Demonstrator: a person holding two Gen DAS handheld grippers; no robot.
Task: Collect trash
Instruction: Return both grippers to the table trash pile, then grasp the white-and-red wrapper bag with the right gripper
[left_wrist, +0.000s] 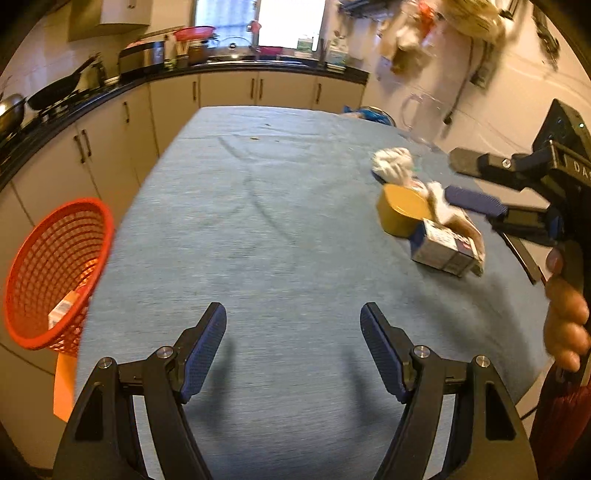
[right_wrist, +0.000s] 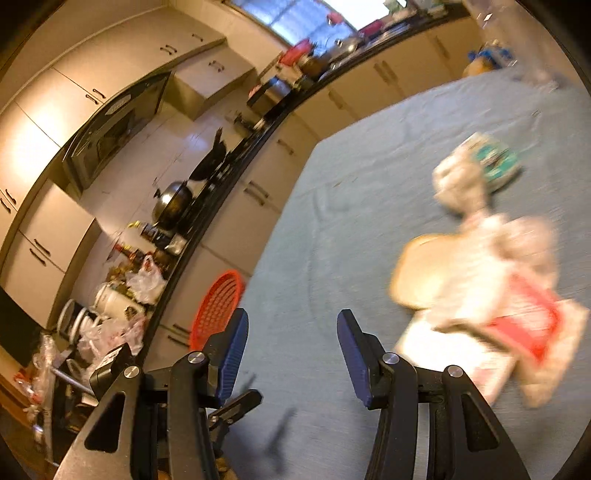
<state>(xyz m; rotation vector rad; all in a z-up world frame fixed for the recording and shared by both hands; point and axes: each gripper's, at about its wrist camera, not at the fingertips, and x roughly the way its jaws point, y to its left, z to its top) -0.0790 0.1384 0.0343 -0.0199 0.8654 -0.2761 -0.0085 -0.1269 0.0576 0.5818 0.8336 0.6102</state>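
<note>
A pile of trash lies on the blue table (left_wrist: 258, 221) at the right: a yellow tub (left_wrist: 402, 214), a small carton (left_wrist: 448, 251) and crumpled white paper (left_wrist: 393, 164). My right gripper (left_wrist: 458, 177) is open and empty, reaching in from the right toward the pile. In the right wrist view the pile is blurred: the tub (right_wrist: 424, 269), a red and white carton (right_wrist: 524, 325), white paper (right_wrist: 461, 181). My right gripper (right_wrist: 291, 354) is left of it. My left gripper (left_wrist: 293, 350) is open and empty above the near table. An orange basket (left_wrist: 55, 273) hangs off the table's left edge, holding a small carton.
Kitchen counter (left_wrist: 110, 92) with pans and cabinets runs along the left and back. The basket also shows in the right wrist view (right_wrist: 218, 310). A clear jug (left_wrist: 421, 114) stands at the table's far right. Bags hang on the right wall.
</note>
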